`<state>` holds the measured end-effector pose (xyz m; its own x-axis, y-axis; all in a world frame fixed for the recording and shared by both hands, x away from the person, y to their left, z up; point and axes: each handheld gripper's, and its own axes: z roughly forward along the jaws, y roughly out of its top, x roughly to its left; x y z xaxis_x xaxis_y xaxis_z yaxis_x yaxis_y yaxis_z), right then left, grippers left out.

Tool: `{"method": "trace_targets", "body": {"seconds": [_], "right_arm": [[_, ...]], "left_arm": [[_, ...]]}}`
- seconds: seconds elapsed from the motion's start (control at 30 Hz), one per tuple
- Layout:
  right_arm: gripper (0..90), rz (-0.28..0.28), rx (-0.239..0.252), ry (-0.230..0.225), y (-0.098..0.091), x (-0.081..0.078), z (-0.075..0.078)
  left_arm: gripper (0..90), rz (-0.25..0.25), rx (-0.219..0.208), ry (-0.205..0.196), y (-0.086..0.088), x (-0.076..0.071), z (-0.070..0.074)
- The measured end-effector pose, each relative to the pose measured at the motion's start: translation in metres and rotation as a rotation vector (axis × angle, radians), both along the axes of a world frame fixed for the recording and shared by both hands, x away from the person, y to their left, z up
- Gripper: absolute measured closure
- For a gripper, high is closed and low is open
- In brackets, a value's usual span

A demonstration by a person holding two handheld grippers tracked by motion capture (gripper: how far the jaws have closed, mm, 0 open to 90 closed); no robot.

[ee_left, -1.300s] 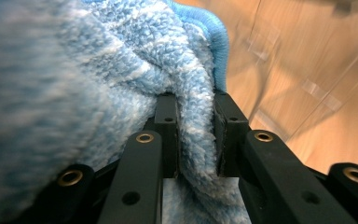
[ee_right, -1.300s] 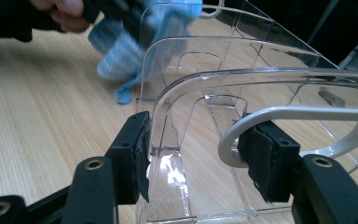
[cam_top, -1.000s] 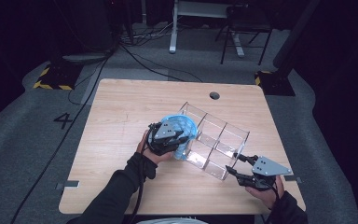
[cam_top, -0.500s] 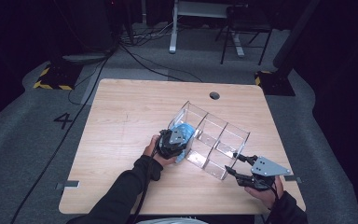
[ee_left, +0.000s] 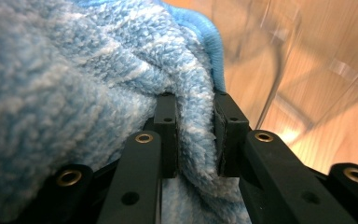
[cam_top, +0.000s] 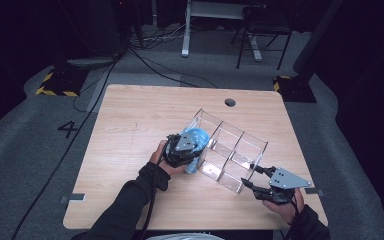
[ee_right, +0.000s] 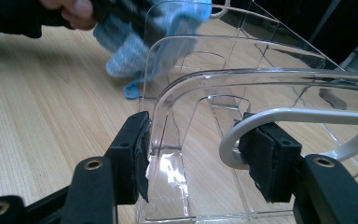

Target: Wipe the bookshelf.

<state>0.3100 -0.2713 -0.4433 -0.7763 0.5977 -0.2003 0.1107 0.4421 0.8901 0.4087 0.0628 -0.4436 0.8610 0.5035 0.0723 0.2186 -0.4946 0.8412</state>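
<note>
Blue terry cloth (ee_left: 88,70) fills the space ahead of our left gripper (ee_left: 193,135), whose black jaws stand narrow and pinch a fold of it between their pads. In the high view that cloth (cam_top: 196,139) hangs bunched at the left end of the clear organizer (cam_top: 232,150), right at the mouth of its leftmost compartment, with the left gripper (cam_top: 182,150) just near of it. We judge the cloth light, soft and floppy (it will sag and drape wherever it is not pinched), so a bite on a thick fold near its middle, as now, seems the safest hold; the hemmed edge would slip more easily.

Further right, the organizer is rigid, thin-walled acrylic, smooth and likely slippery, and light enough to skate across the wooden table (cam_top: 130,115) when pushed. Our right gripper (cam_top: 254,176) takes it at the near right end: in the right gripper view the jaws stand wide (ee_right: 193,154) and straddle the curved end wall (ee_right: 168,121), pads against the plastic, steadying it.

Compared with a second ago, the cloth and left gripper sit a little lower and closer in to the organizer's left end; the right gripper and the organizer look unchanged.
</note>
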Motion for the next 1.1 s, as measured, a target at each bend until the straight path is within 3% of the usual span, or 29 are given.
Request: {"method": "trace_targets", "body": {"seconds": [0.03, 0.13, 0.23, 0.4, 0.47, 0.57, 0.67, 0.77, 0.93, 1.1], "right_arm": [[44.5, 0.001, 0.001, 0.000, 0.000, 0.000, 0.000], [44.5, 0.000, 0.001, 0.000, 0.001, 0.001, 0.000], [44.4, 0.000, 0.000, 0.000, 0.001, 0.001, -0.001], [44.3, 0.004, -0.004, 0.006, 0.002, 0.001, -0.001], [44.3, 0.010, -0.007, 0.013, 0.002, 0.001, -0.001], [44.3, 0.013, -0.005, 0.016, 0.002, 0.001, -0.001], [44.3, 0.010, -0.006, 0.017, 0.002, 0.001, -0.001], [44.3, 0.004, -0.012, 0.015, 0.004, 0.001, -0.001], [44.3, -0.006, -0.017, 0.023, 0.005, 0.000, 0.000], [44.4, 0.001, -0.021, 0.029, 0.007, 0.001, 0.001]], "left_arm": [[75.2, 0.000, -0.031, -0.007, 0.002, 0.000, 0.005], [75.1, 0.005, -0.053, -0.020, 0.001, 0.003, 0.012], [75.0, 0.009, -0.045, -0.030, -0.003, 0.008, 0.011], [74.4, 0.011, -0.026, 0.008, -0.013, 0.019, 0.001], [74.4, 0.002, 0.006, 0.046, -0.017, 0.024, -0.009], [74.7, -0.001, 0.070, 0.073, -0.023, 0.027, -0.025], [75.1, -0.005, 0.082, 0.114, -0.025, 0.031, -0.033], [75.5, -0.004, 0.123, 0.131, -0.027, 0.031, -0.033], [75.4, -0.046, 0.215, 0.145, -0.026, 0.029, -0.025], [74.6, -0.071, 0.237, 0.156, -0.017, 0.024, -0.016]]}}
